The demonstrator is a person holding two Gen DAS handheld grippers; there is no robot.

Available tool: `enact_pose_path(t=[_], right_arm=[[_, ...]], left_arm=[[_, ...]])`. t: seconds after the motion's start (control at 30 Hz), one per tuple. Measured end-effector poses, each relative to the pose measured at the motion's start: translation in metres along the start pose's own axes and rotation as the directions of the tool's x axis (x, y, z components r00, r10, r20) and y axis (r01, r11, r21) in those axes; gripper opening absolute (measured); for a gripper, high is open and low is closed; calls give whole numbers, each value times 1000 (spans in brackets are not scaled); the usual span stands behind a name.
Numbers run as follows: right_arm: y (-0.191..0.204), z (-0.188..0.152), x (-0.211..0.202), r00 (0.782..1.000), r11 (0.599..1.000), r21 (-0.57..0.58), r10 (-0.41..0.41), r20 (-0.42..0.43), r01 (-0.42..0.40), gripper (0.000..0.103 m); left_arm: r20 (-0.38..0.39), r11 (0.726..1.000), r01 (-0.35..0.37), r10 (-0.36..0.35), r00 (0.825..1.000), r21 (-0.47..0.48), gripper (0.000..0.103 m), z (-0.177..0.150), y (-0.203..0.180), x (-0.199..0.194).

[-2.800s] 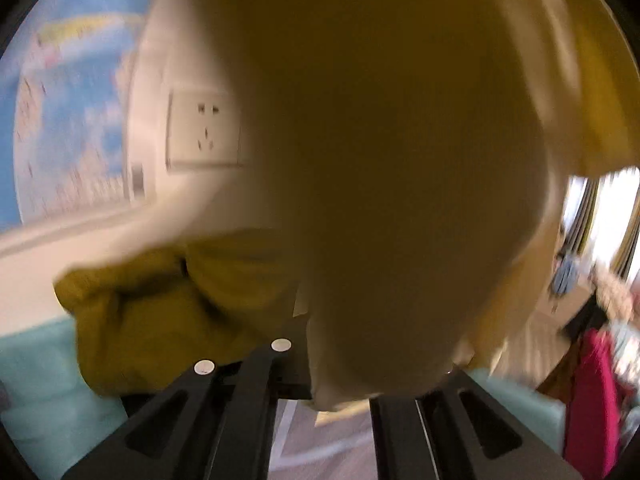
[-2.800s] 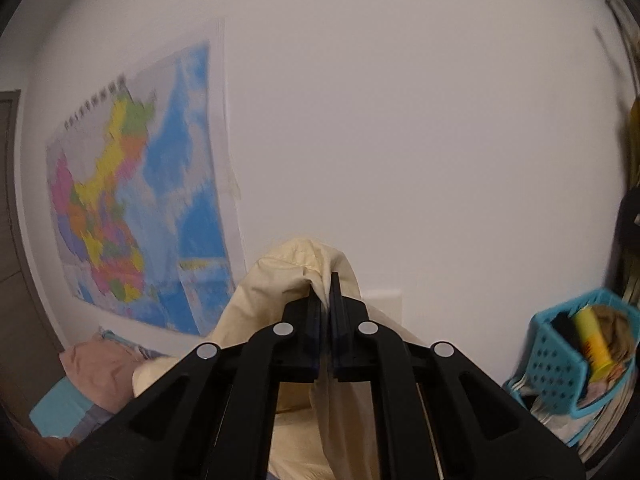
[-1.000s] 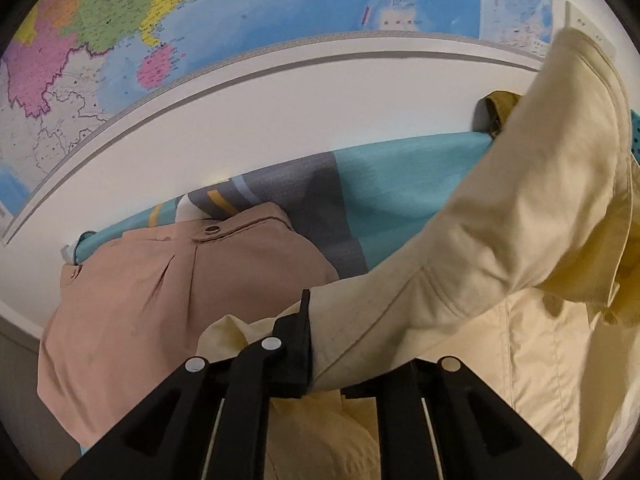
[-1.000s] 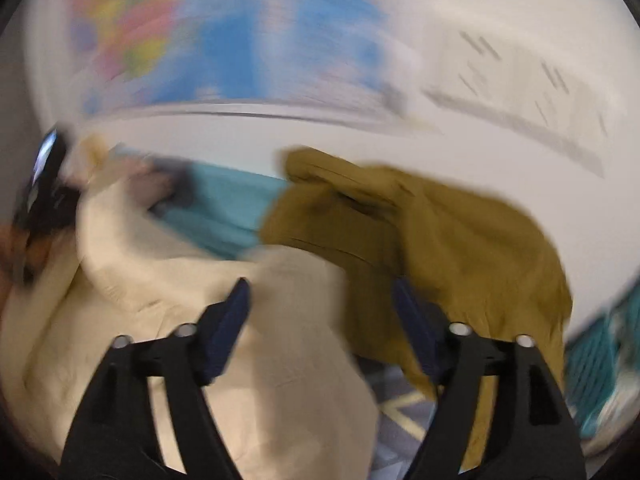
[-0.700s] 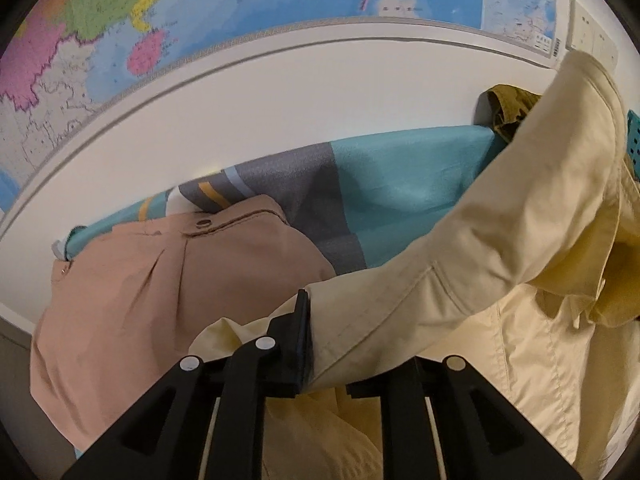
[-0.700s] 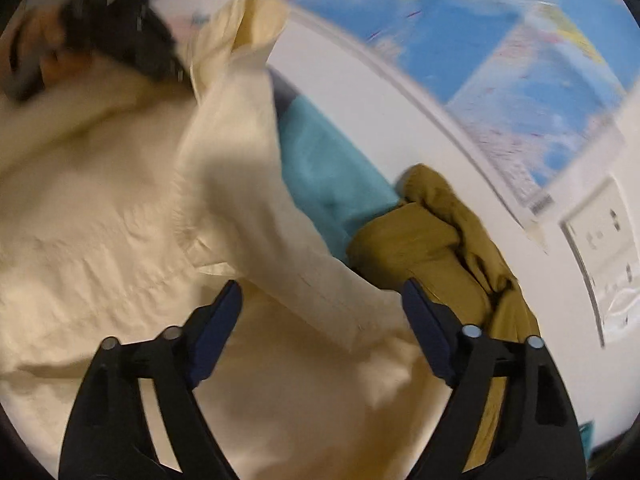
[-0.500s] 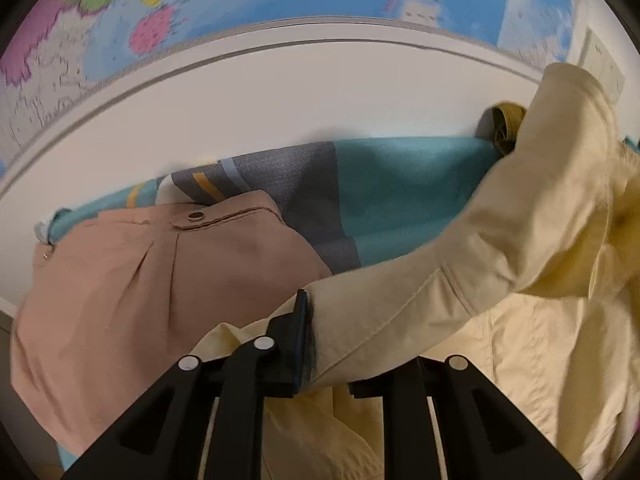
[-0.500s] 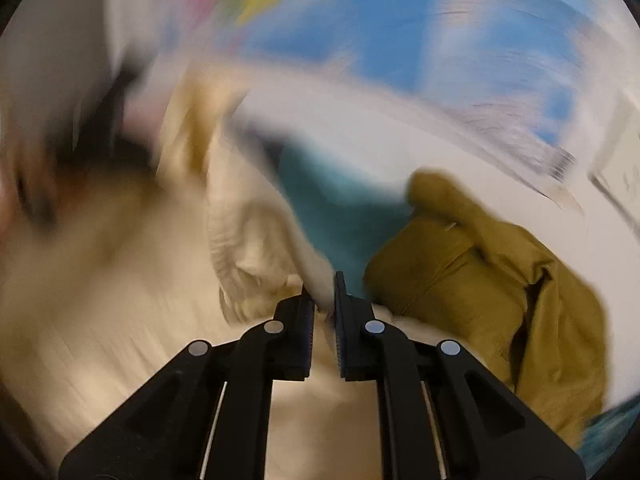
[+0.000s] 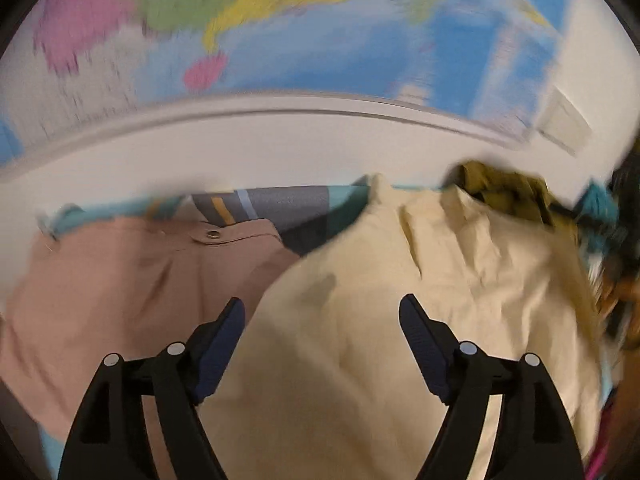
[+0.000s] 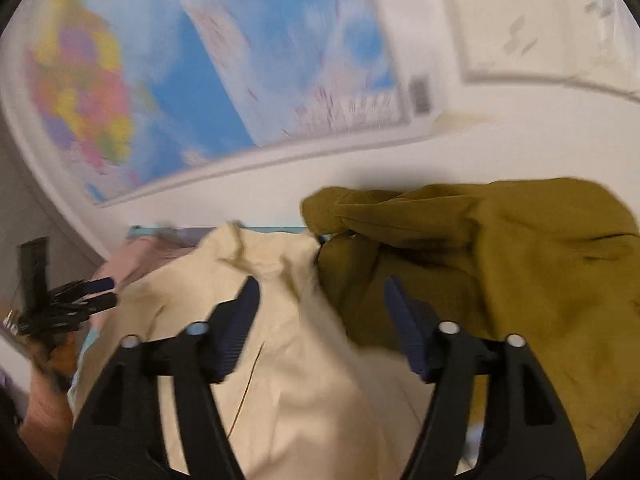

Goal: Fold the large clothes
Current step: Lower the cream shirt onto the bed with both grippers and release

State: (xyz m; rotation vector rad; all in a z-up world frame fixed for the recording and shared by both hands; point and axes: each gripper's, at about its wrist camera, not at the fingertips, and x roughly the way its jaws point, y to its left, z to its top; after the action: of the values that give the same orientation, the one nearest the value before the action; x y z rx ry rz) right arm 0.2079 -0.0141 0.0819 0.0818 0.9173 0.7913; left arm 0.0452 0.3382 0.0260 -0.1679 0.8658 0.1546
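Left gripper (image 9: 320, 320): jaws wide apart, having just been opening; it grips nothing, and the cream garment (image 9: 400, 320) lies under the gap.
Right gripper (image 10: 318, 300): jaws spread, likewise just opened; no cloth pinched, with cream fabric below its left finger and the olive garment (image 10: 500, 264) below its right.
Cream garment: heaped loosely in the middle of the bedding, released by both grippers.
Pink garment (image 9: 132, 280): flat toward the bedding's left edge, its right side under the cream one.
Olive garment: bunched at the far right corner, touching the wall.
Bedding (image 9: 280, 204): teal with grey stripes, visible along the far edge.
Map (image 9: 280, 32): on the wall above, blurred.
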Motion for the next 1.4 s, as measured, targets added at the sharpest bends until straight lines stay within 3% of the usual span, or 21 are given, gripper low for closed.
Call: enact_pose_path(t=[0.17,0.33,0.47,0.53,0.6,0.7,0.77,0.83,0.9,0.97,1.17,1.27,1.33,1.37,1.4], right_arm=[[-24,-45,-64,1000,1000,-3,-9,-19,9,78],[-51,-140,-93,982,998,63,-15,-189,27,79],[-62,-203,-107,963,987,155,72,-261,-31,79],[-66,-228,-110,952,975,212,128,-276,-70,65],[-64,-234,-113,949,972,218,148,-277,-88,9],[-56,-210,-143,974,991,131,34,-223,-5,3],[-43,-173,-179,987,996,26,-79,-143,83,3],[-33,-143,-204,973,975,-68,-217,-78,211,3],[-33,-118,-213,950,943,-136,-310,-32,303,5],[-43,-108,-196,931,925,-147,-361,-51,351,7],[-110,-143,-126,871,897,-59,-440,-217,438,22],[-120,-156,-120,890,909,20,-402,-213,416,35],[-113,-157,-127,895,905,29,-414,-167,424,51],[-108,-156,-133,894,900,27,-429,-132,435,66],[-98,-154,-144,890,892,21,-450,-71,452,74]], left_arm=[[18,989,-27,24,1000,143,81,-51,-25,-31],[-1,972,-38,40,999,231,81,-105,-45,-47],[2,972,-14,14,1000,236,83,-131,-50,-58],[-11,974,-4,6,1000,229,83,-138,-52,-58],[-23,977,-9,14,1000,215,83,-142,-53,-54],[-29,978,-31,38,999,205,83,-143,-53,-52],[-23,979,-39,45,999,202,83,-143,-53,-55],[-15,978,-56,61,998,200,83,-141,-53,-56],[-11,977,-85,89,996,194,83,-140,-53,-55],[-12,977,-89,93,996,193,83,-142,-53,-56],[3,977,-69,70,998,203,83,-156,-57,-80],[0,978,-16,16,1000,208,85,-168,-63,-100],[-1,971,-21,22,1000,240,89,-177,-73,-109],[-13,966,-21,25,1000,258,91,-184,-80,-110],[-32,960,-20,30,999,278,91,-191,-87,-109]])
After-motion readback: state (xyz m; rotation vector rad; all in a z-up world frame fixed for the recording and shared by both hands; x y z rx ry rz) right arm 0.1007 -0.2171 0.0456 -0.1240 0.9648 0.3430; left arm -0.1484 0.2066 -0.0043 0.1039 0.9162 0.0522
